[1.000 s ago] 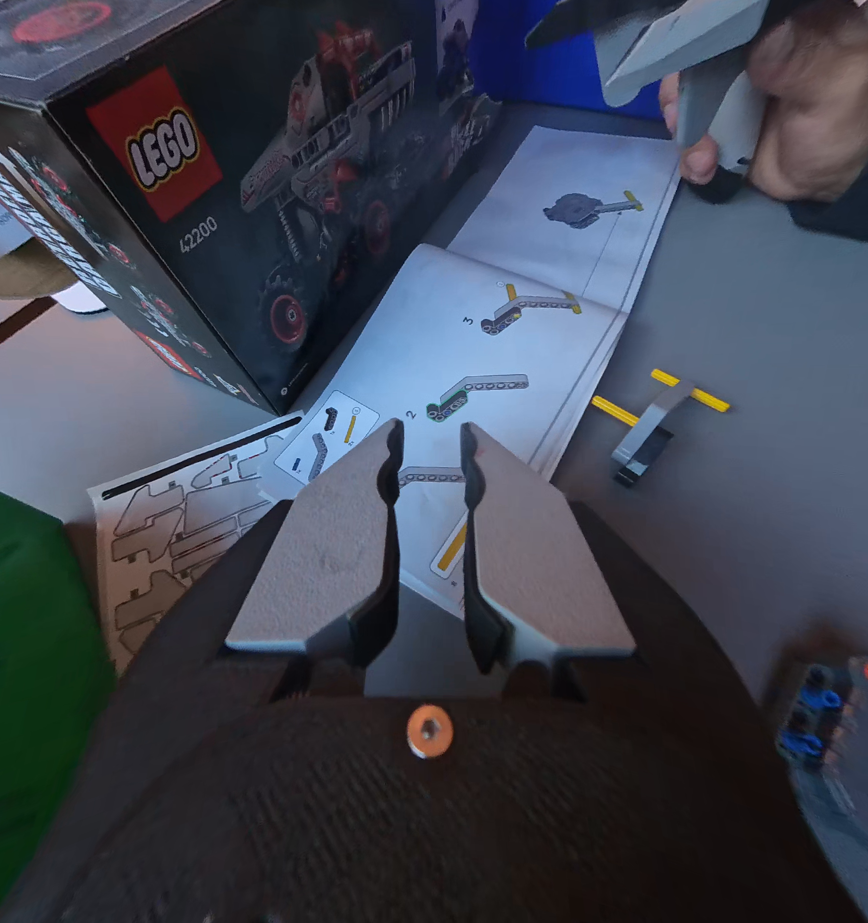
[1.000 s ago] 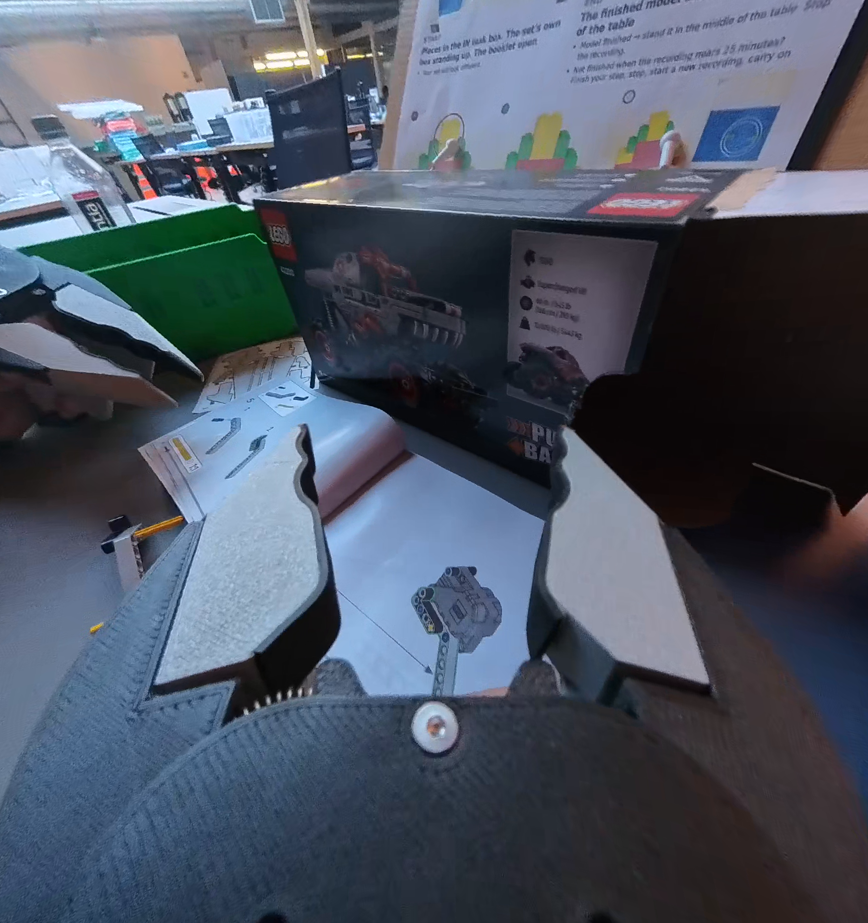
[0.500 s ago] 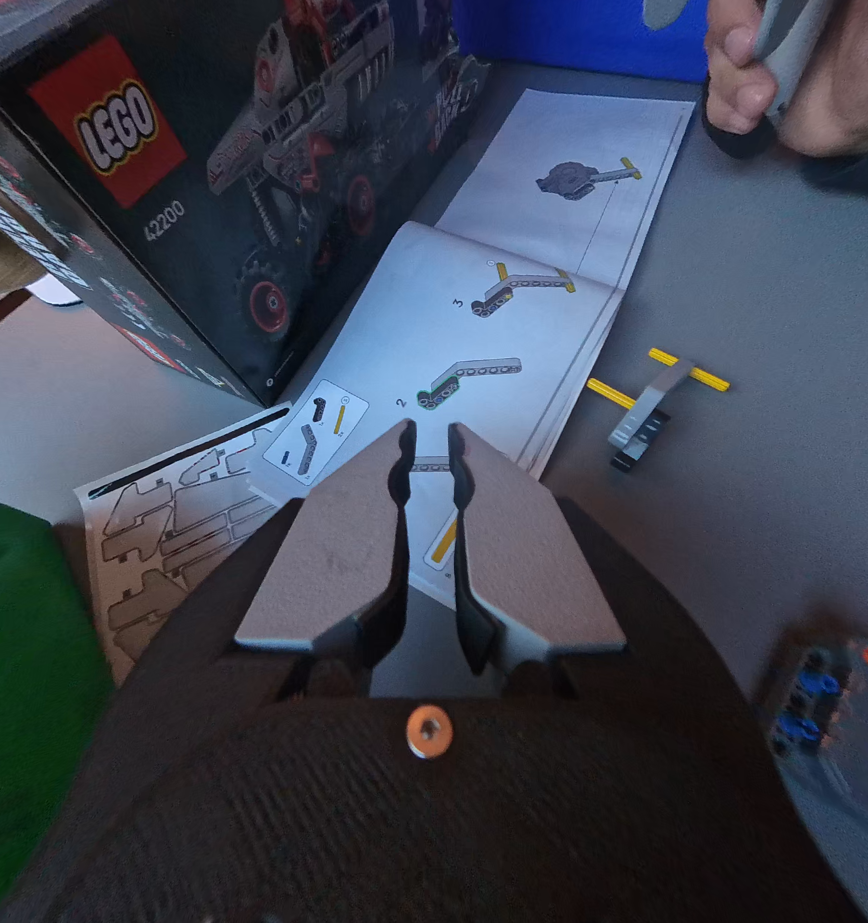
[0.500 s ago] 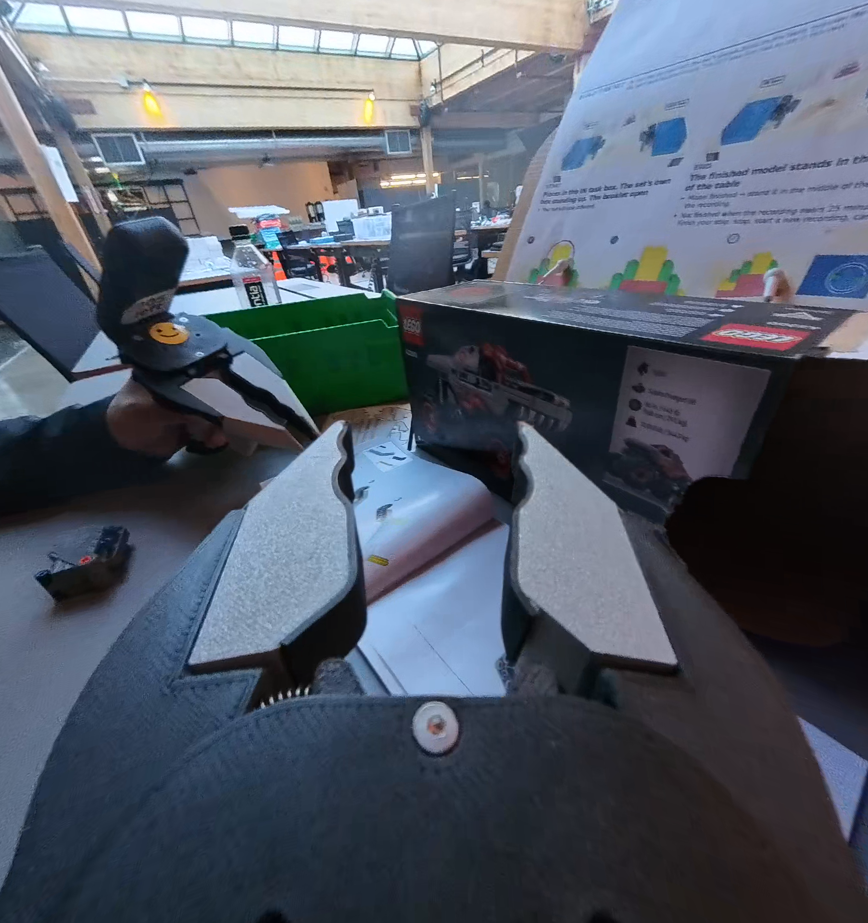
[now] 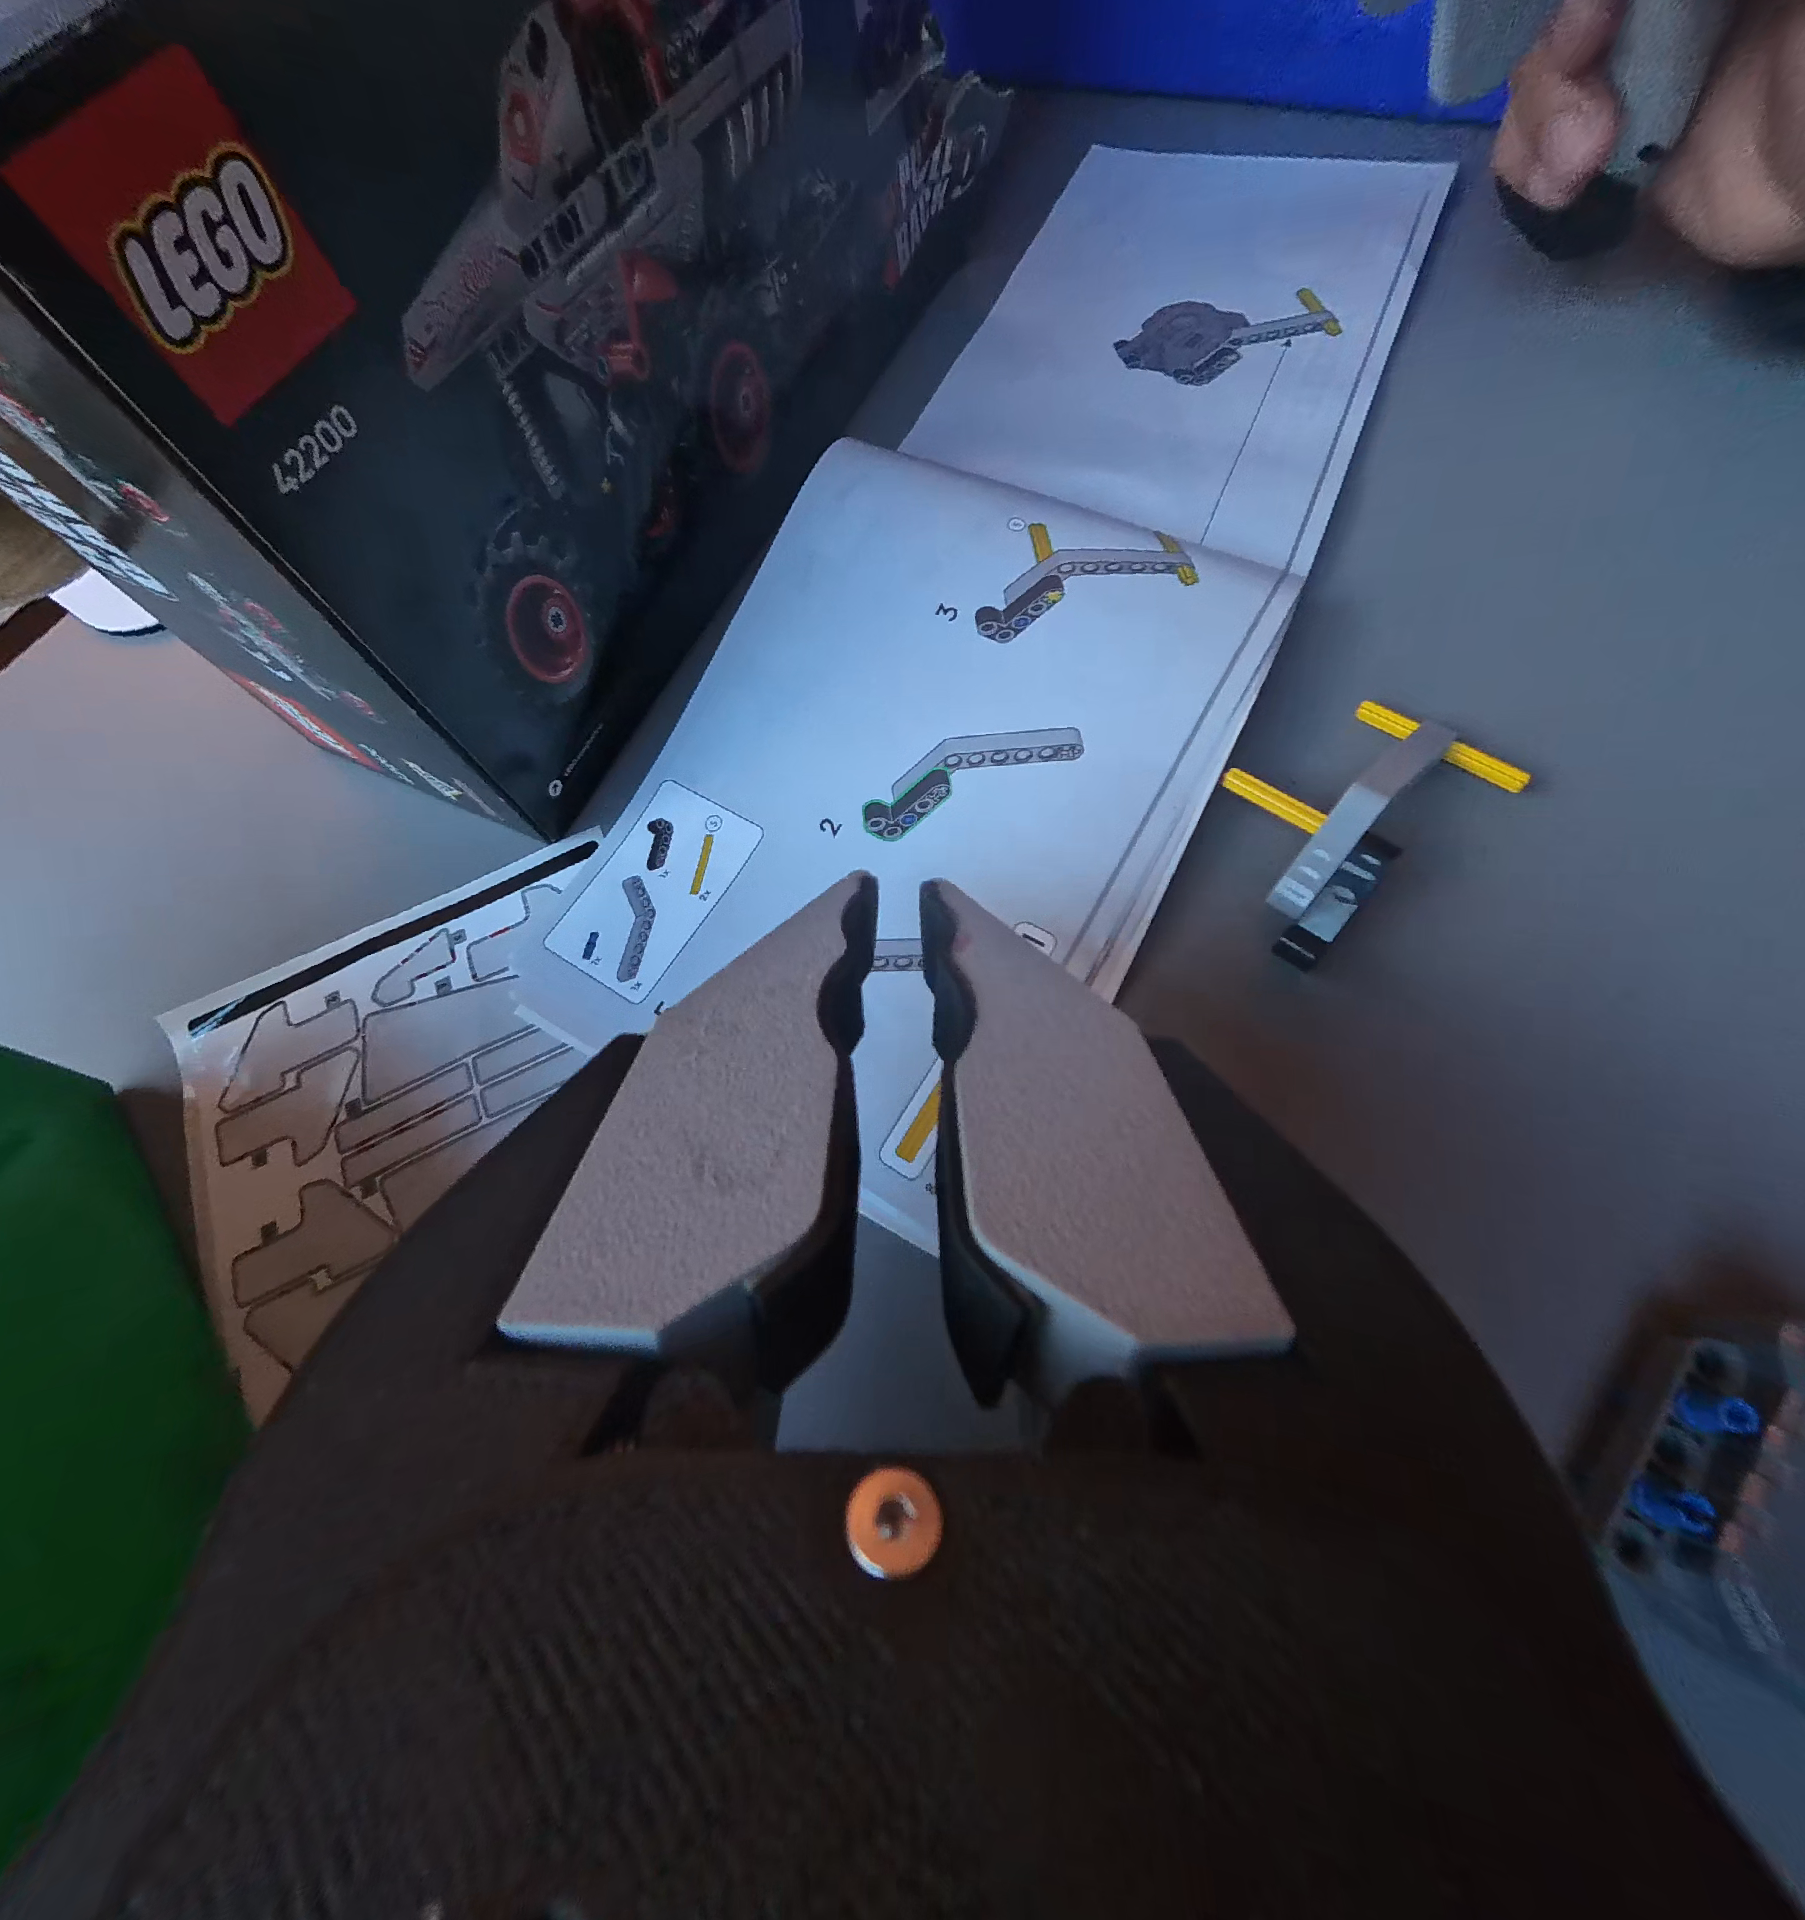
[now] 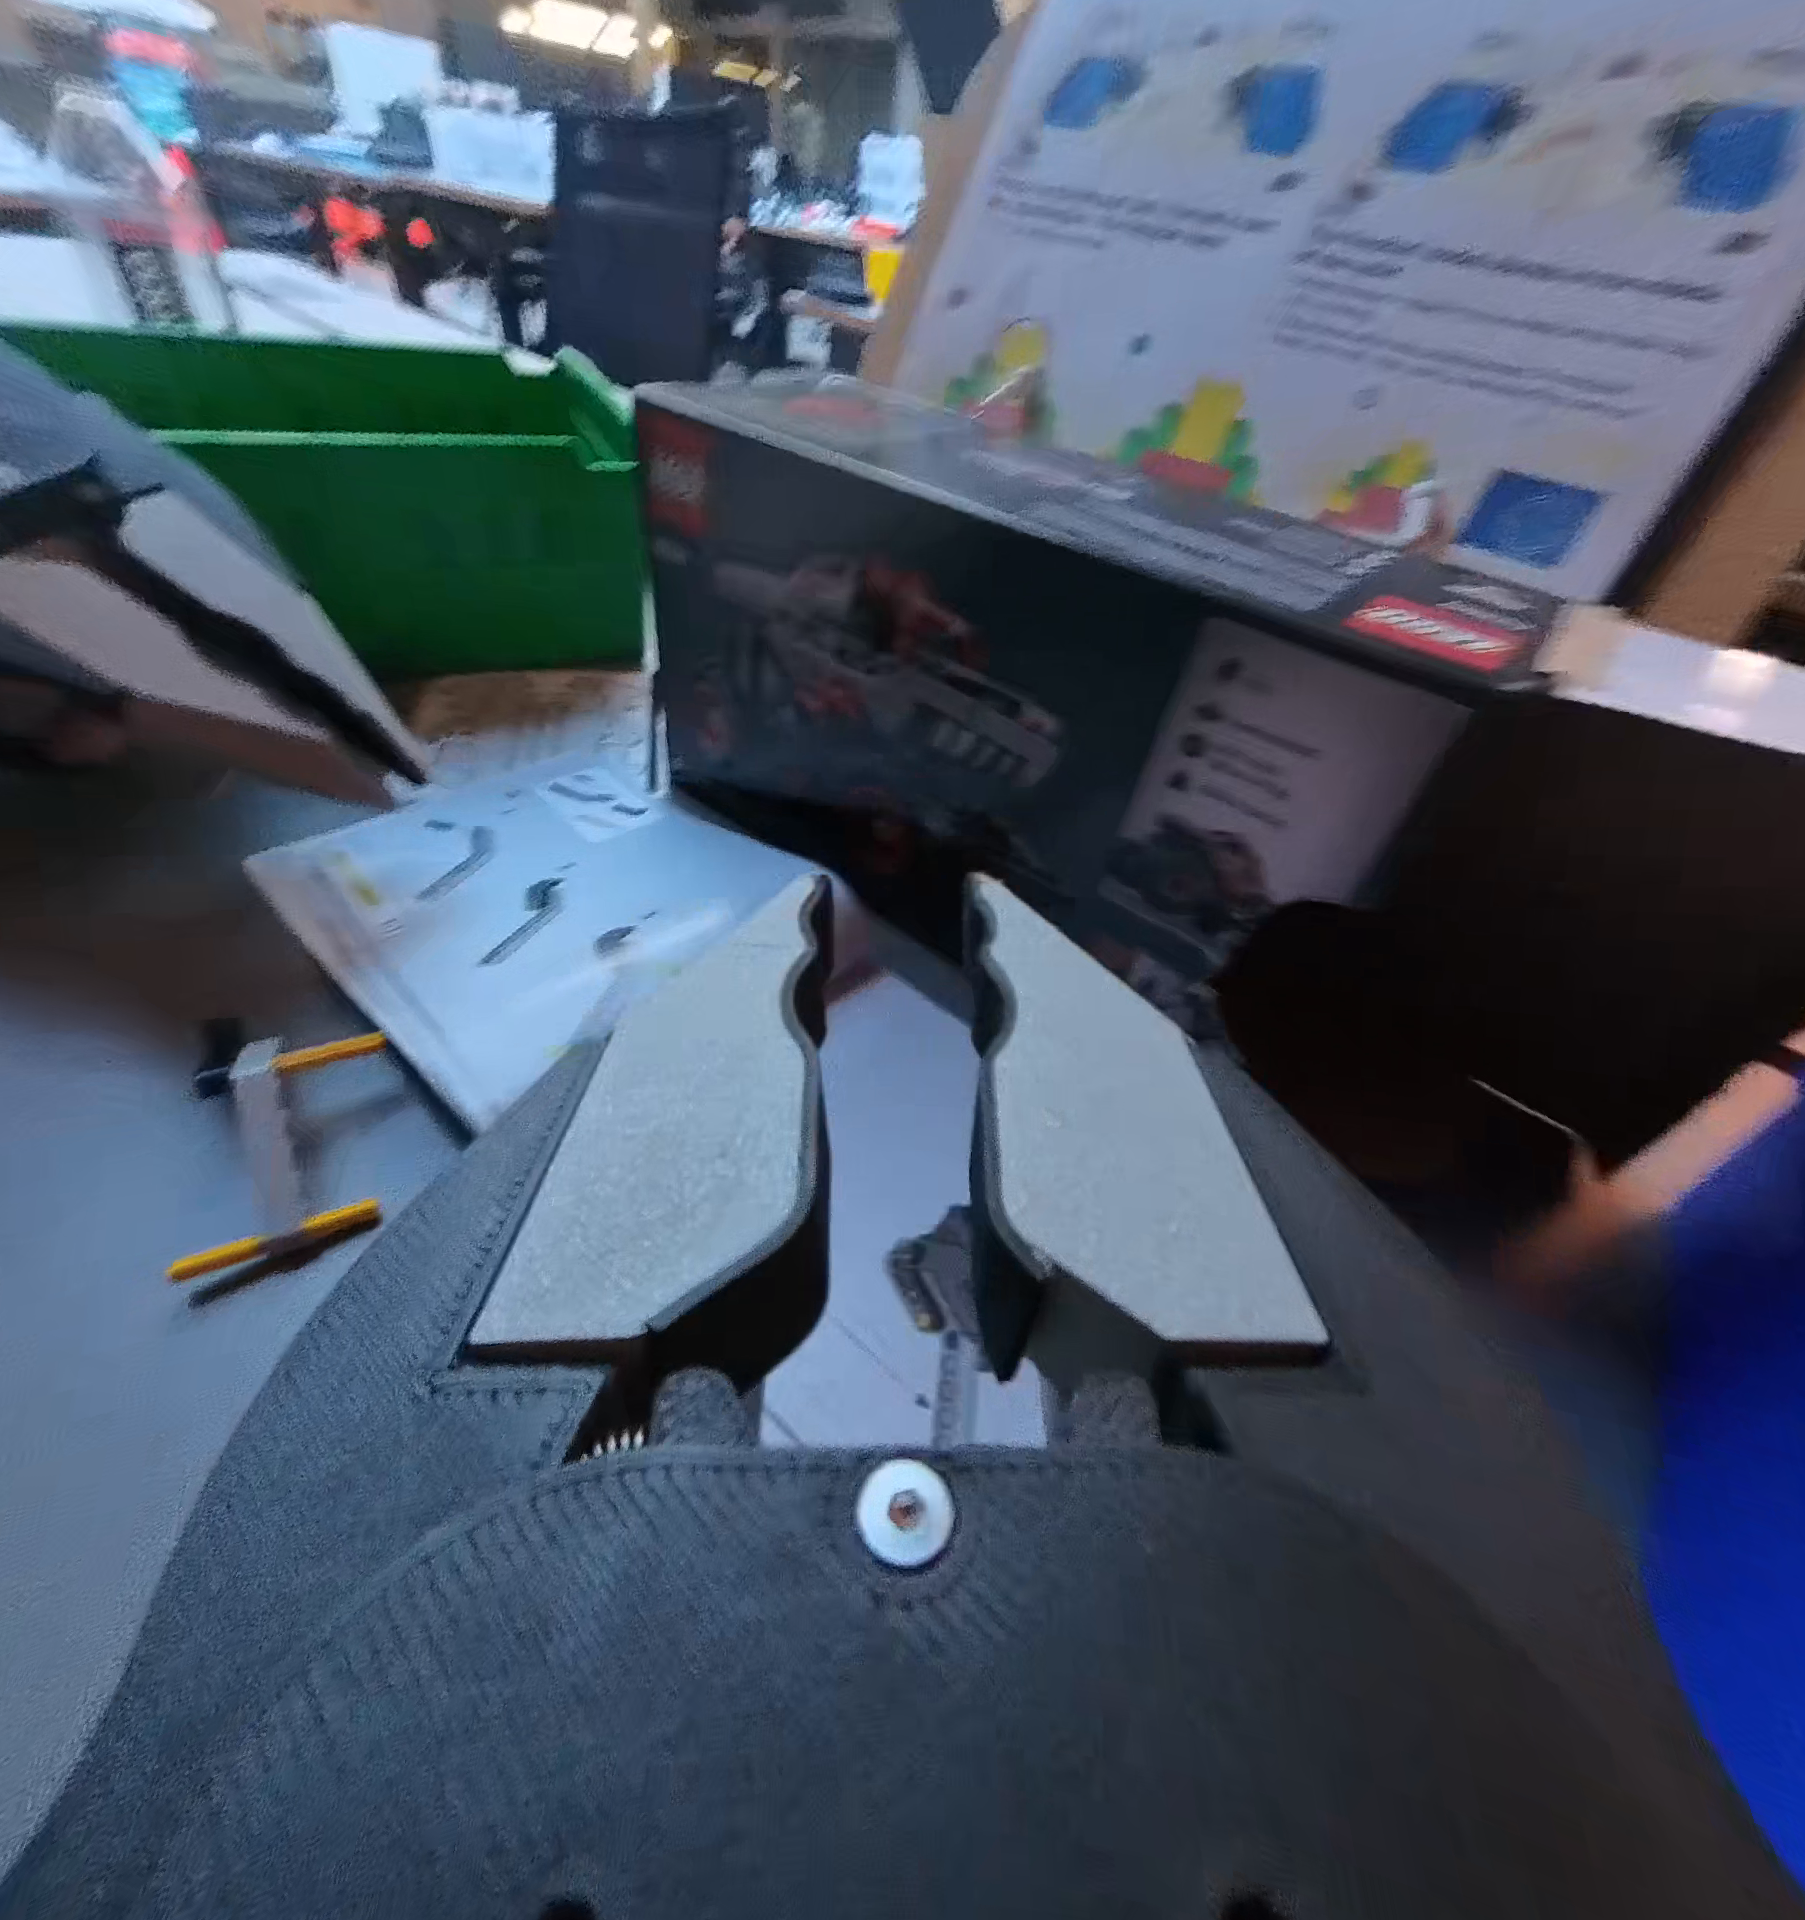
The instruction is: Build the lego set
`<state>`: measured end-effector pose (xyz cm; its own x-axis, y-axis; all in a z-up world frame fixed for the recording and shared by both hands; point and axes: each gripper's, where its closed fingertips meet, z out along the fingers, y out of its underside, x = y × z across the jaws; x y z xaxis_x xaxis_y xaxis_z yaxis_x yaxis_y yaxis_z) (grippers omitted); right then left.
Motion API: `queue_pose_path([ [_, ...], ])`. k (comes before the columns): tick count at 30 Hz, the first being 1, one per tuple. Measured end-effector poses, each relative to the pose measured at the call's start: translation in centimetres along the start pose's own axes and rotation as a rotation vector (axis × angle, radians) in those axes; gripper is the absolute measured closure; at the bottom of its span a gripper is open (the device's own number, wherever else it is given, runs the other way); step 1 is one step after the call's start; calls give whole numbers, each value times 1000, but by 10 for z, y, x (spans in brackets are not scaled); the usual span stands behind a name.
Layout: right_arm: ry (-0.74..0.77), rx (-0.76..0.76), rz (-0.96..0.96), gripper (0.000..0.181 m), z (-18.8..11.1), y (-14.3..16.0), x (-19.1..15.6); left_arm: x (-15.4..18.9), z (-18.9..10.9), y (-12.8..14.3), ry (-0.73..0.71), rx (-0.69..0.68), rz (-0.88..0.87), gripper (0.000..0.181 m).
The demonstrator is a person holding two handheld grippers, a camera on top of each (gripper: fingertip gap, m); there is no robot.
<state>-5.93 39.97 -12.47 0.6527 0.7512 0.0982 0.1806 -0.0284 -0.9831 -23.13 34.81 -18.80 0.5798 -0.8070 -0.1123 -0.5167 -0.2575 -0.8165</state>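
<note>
A small assembly (image 5: 1339,831), a grey angled beam with two yellow axles and a black piece, lies on the grey table (image 5: 1500,1039) to the right of the open instruction booklet (image 5: 981,675). It also shows blurred in the right wrist view (image 6: 264,1112). My left gripper (image 5: 893,888) hovers over the booklet's near corner, jaws almost together and empty. My right gripper (image 6: 898,894) is narrowly open and empty above the booklet's right page (image 6: 877,1091), facing the black set box (image 6: 929,665). The left gripper (image 6: 404,784) also shows at the left of the right wrist view.
The set box (image 5: 462,364) stands behind the booklet. A sticker sheet (image 5: 358,1081) lies by a green bin (image 5: 46,1351). A dark block with blue pins (image 5: 1708,1455) sits at the right. A hand (image 5: 1760,156) is at the top right. A blue bin (image 6: 1791,1403) and poster board (image 6: 1397,260) are on the right. The left gripper's tips are roughly 20 cm from the right gripper's.
Both grippers' jaws have closed in, the left to a thin gap, the right from wide to narrow. The right gripper swung up and back down, so its view is blurred.
</note>
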Motion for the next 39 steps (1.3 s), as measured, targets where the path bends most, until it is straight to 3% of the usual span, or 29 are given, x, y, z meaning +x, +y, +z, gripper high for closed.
queue_pose_path([
  [5, 30, 109, 53, 166, -18, -18, 18, 2, 1, 0, -4, -2, 17, 179],
  [12, -34, 70, 68, 168, -12, -9, 7, 2, 3, 3, -3, -14, 23, 181],
  [28, -220, -71, -153, 168, 5, 13, -56, 5, 2, 2, -3, -26, 56, 181],
  [32, -340, -65, -215, 162, 2, 13, -88, 21, -7, -5, 60, 4, 131, 181],
  [34, -323, -51, -234, 152, 2, 8, -92, 30, -10, -7, 104, 5, 138, 181],
  [39, -122, 26, -226, 156, -5, -14, -55, 25, -5, -2, 55, -24, 150, 181],
])
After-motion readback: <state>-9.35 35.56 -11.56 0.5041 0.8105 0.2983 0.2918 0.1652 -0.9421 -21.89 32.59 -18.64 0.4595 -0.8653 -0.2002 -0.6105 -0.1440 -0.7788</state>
